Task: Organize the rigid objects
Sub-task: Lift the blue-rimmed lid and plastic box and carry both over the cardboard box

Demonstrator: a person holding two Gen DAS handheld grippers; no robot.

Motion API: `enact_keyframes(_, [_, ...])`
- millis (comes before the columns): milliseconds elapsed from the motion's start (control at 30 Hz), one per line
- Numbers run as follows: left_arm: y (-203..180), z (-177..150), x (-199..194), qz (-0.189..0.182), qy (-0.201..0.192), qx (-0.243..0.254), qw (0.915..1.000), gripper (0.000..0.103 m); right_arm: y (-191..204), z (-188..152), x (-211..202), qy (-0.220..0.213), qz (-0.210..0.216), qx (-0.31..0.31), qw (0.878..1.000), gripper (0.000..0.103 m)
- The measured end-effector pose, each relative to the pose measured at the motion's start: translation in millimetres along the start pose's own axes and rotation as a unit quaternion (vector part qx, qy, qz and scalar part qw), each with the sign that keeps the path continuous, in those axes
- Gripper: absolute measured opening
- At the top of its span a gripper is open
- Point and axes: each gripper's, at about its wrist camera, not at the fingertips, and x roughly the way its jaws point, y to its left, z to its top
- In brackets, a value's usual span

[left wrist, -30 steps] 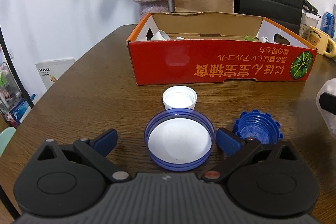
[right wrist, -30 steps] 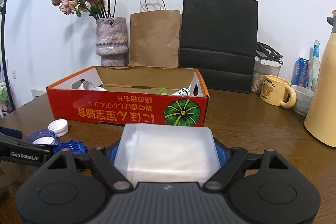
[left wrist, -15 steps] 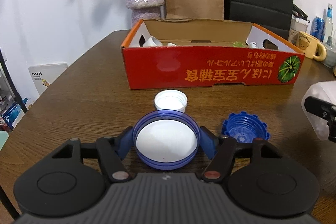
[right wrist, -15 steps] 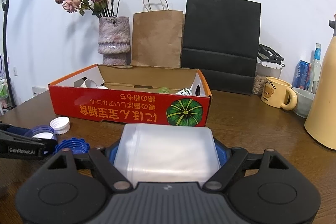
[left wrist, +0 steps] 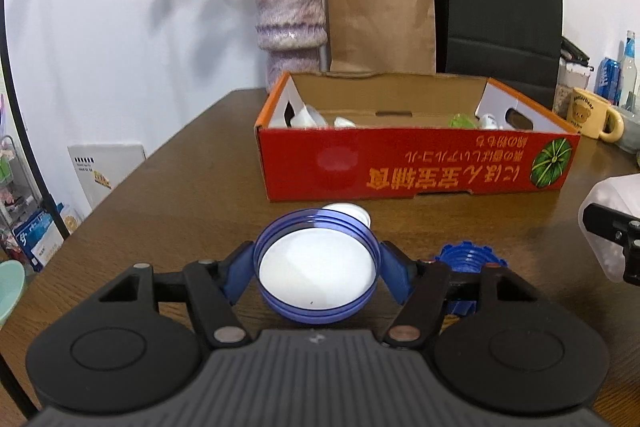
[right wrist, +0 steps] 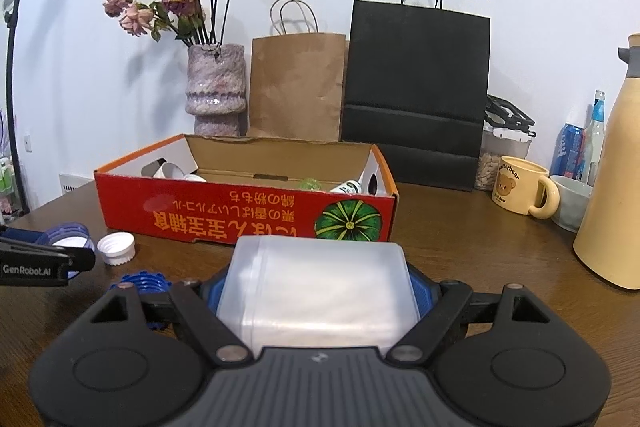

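My left gripper (left wrist: 316, 273) is shut on a round blue lid (left wrist: 316, 267) with a white inside, held above the wooden table. A small white cap (left wrist: 352, 213) and a notched blue cap (left wrist: 470, 261) lie on the table beyond it. My right gripper (right wrist: 318, 293) is shut on a translucent plastic container (right wrist: 320, 291). The red cardboard box (left wrist: 416, 171) stands open ahead in both views (right wrist: 248, 213), with a few white items and a green one inside. The left gripper also shows in the right wrist view (right wrist: 44, 261).
A vase of dried roses (right wrist: 216, 87), a brown paper bag (right wrist: 296, 87) and a black bag (right wrist: 416, 91) stand behind the box. A yellow bear mug (right wrist: 520, 189), a bowl (right wrist: 570, 201), a tan jug (right wrist: 612, 187) and bottles are at the right.
My left gripper closed on the blue lid and lifted it off the table, tilting up toward the box. My right gripper rose slightly, still holding the container.
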Motion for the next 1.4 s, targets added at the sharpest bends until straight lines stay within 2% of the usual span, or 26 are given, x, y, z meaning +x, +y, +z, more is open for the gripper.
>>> enact_keyframes(433, [-7,10,-18,-0.003,-0.038,0.008,0.9992,0.068,8,6,-14,-0.019,0.007,-0.006,1.000,0.081])
enact_keyframes(833, [-19,43,-35,-0.014,-0.081,0.007,0.9966,0.068,18,28,-14,-0.037,0.016,-0.009,0.999,0.081])
enact_keyframes(1400, [-25,76,-8,-0.013,-0.089,-0.013,0.9959,0.068,12,57,14,-0.047,0.009,-0.001,0.999,0.081])
